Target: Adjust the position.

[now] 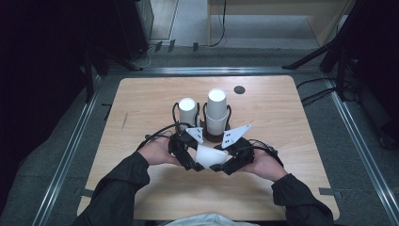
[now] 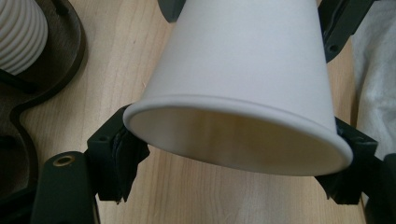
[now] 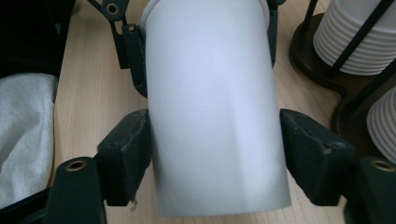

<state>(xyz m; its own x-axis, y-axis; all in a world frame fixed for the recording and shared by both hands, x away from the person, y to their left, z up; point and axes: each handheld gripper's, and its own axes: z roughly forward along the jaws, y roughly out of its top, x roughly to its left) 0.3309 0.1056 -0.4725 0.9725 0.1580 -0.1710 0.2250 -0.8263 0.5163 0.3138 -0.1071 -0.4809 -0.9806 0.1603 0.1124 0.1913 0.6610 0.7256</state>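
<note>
White cup (image 3: 215, 112) base out of frame, between both tools.

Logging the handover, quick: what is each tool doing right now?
Left tool: closed on the white paper cup, at its rim end.
Right tool: closed on the same cup, near its base end.

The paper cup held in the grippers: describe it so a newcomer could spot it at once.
On the wooden table, just in front of the dark holder with two cup stacks, both grippers meet. The white paper cup lies sideways between them, clear of the stacks: the only single cup, and the only one not standing in the holder.
</note>
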